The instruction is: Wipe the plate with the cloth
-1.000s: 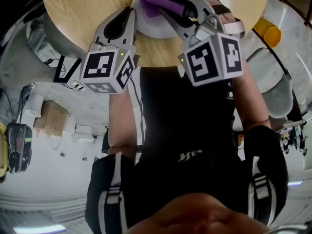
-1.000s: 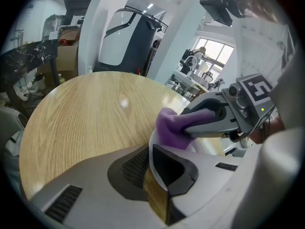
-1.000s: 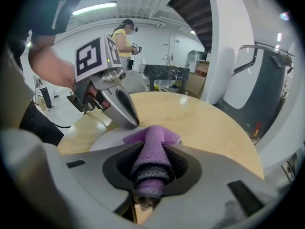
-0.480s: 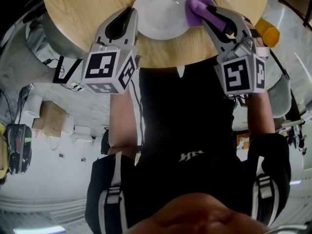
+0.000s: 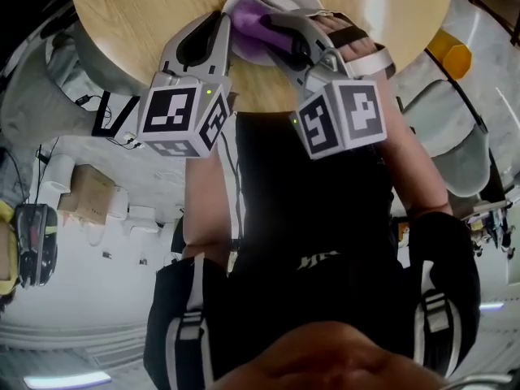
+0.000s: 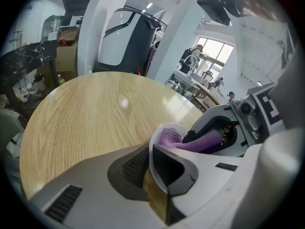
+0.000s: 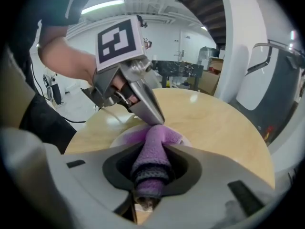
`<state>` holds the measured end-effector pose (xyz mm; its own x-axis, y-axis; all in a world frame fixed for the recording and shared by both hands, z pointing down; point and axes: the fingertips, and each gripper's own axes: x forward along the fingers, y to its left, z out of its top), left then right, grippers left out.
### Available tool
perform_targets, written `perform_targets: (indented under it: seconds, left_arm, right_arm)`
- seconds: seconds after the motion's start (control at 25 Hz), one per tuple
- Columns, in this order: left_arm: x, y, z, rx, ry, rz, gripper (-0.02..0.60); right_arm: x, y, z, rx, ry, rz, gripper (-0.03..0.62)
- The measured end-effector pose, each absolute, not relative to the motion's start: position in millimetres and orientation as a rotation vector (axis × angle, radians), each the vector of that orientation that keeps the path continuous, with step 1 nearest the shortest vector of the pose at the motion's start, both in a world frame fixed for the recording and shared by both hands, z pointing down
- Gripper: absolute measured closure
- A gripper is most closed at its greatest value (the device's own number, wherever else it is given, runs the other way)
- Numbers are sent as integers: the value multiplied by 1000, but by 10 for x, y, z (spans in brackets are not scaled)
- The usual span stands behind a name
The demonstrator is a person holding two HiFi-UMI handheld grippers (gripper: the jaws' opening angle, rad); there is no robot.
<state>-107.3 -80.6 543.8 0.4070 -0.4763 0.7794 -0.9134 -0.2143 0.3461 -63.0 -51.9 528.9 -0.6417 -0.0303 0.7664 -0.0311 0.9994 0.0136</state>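
L gripper view: L gripper (image 6: 152, 168) jaws are closed on the near rim of the plate (image 6: 167, 127), with the rim wedged between them. Head view hides that pinch behind the gripper body.

R gripper view: R gripper (image 7: 151, 163) jaws are clamped on the cloth (image 7: 153, 144), purple and bunched. Its free end is pressed onto the plate, just beside the L gripper's tip. Same view shows the hand (image 7: 90, 75) on the L gripper; L gripper view doesn't.

Only head view shows both grippers at once, close together at the side of the table (image 5: 130, 15) nearest the person. L is at the plate's left rim, R reaches over the plate. There the cloth covers the plate's left part; the far rim shows bare.

Count: 1 plate, 1 cloth, 1 round wood table, 2 grippers, 2 cubes: L cube (image 5: 179, 120), R cube (image 5: 340, 120).
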Motion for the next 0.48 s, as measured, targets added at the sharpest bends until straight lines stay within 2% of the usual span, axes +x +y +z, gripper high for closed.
perform_targets:
  seconds: [0.48]
  left_arm:
    - [-1053,-806,5436,1849,-1187,672,554]
  right_arm:
    - [475,-693,5225,175,-2090,60,499]
